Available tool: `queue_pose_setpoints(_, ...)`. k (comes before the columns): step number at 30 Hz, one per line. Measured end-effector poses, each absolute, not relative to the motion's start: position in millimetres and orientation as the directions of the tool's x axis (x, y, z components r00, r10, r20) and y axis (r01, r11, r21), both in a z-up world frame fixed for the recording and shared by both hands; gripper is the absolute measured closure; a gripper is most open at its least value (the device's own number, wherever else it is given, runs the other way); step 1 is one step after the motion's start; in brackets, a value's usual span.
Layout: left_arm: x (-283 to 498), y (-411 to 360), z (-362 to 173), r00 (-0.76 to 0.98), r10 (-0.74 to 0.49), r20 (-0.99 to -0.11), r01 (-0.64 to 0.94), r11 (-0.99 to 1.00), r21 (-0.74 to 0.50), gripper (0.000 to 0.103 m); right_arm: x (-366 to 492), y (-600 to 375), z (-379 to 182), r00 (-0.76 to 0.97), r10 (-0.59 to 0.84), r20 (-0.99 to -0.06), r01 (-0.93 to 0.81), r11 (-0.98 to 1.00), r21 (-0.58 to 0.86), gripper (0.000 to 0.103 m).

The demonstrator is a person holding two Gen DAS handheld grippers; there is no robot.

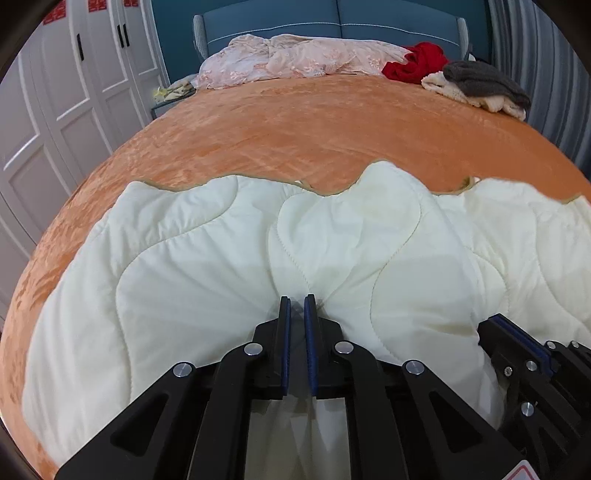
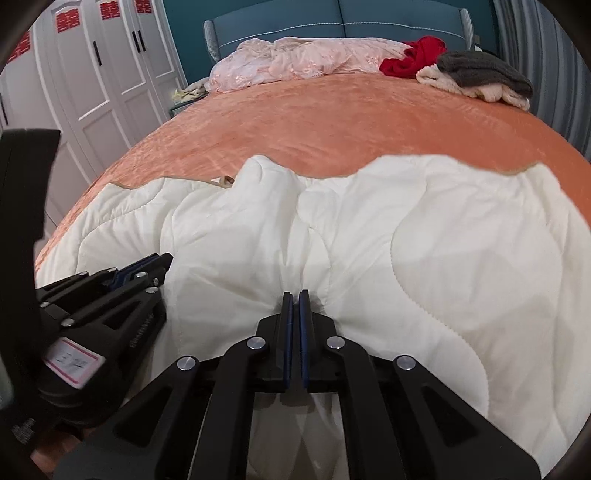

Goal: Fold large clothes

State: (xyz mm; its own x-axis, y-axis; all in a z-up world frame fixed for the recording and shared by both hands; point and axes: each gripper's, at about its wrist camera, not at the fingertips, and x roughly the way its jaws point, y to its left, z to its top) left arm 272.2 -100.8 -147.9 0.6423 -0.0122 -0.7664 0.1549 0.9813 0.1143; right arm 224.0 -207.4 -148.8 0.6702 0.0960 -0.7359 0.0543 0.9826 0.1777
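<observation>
A bedroom with an orange bedspread and white wardrobes.

The orange bedspread (image 1: pixel 295 122) covers the bed up to a blue padded headboard (image 1: pixel 332 18). Against it lies a crumpled pink quilt (image 1: pixel 295 55); beside that, a red garment (image 1: pixel 417 61), then a grey knit (image 1: pixel 480 81) lying on a cream fleece (image 1: pixel 461 94). White wardrobe doors (image 1: pixel 74 92) with red paper cut-outs (image 2: pixel 68 18) stand left.

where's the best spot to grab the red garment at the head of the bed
Take the red garment by its bunched upper fold, coming from the foot of the bed over the orange blanket. It lies crumpled in a raised heap, so a ridge is likely easiest to pinch. The grey and cream clothes crowd its right side.
</observation>
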Motion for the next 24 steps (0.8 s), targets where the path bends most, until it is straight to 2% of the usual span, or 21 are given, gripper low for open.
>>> queue_pose_setpoints(5,272.7,-107.4,-155.7,0.66,0.016,-0.751,0.153,0.976,0.156,0.1,225.9,-206.0,-155.8,0.678,0.09,-0.73,0.056,0.983,0.173,0.103)
queue_pose_setpoints(15,268.1,-105.2,-150.5,0.652,0.009,-0.758,0.156,0.977,0.146,0.098,224.8,-203.4,-154.2,0.663,0.078,-0.744,0.071,0.984,0.166,0.103)
queue_pose_setpoints(18,250.7,-86.9,-131.7,0.625,-0.051,-0.779,0.154,0.986,0.06,0.091,217.4,-202.1,-143.6,0.643,0.078,-0.762,0.091,0.98,0.176,0.103)
queue_pose_setpoints(22,213.5,-43.1,-112.4,0.579,-0.132,-0.804,0.102,0.991,-0.089,0.076,190.3,-194.7,-131.7,0.623,0.1,-0.776,0.083,0.978,0.192,0.101)
queue_pose_setpoints(24,194.0,-20.9,-109.5,0.565,-0.148,-0.812,0.072,0.989,-0.13,0.075,175.4,-188.0,-131.7,0.608,0.11,-0.786,0.076,0.978,0.196,0.101)
